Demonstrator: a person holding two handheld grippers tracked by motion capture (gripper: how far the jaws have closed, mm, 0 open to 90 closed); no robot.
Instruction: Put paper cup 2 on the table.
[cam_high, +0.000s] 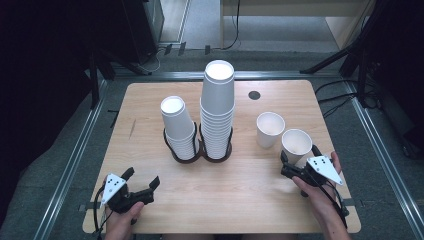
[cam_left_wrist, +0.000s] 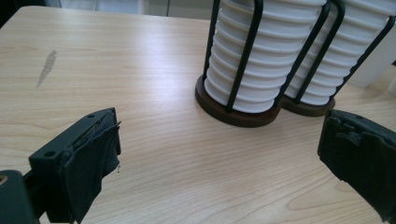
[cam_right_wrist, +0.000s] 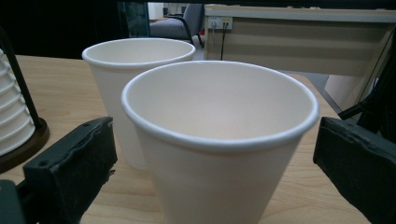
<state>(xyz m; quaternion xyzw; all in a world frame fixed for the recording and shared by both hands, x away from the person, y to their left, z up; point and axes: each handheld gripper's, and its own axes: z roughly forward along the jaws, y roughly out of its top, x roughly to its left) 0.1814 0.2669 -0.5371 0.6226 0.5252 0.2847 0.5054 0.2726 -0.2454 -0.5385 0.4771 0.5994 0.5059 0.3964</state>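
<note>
The work in hand is setting out single white paper cups from two stacks of inverted white paper cups held in a dark two-ring wire holder (cam_high: 199, 150) at the middle of the light wooden table (cam_high: 150, 100).

Status of the cups: two cups stand upright and separate on the right half of the table. The farther white paper cup (cam_high: 270, 129) stands beside the nearer white paper cup (cam_high: 296, 145), the two just beside each other. The nearer cup rests on the table directly in front of the right gripper (cam_high: 299, 161).

Status of the tools: the right gripper has its jaws spread wide, one on each side of the nearer cup (cam_right_wrist: 219, 140); in the right gripper view a gap shows between each pad and the cup wall, so the cup is released, not clamped. The left gripper (cam_high: 142, 180) sits near the front left of the table with its jaws apart and nothing between them; it points toward the holder (cam_left_wrist: 238, 114).

Progress, as judged: two cups are placed. The shorter stack (cam_high: 179, 127) and the taller stack (cam_high: 218, 107) both hold many cups. If further cups are to be set out, most of the work remains.
</note>
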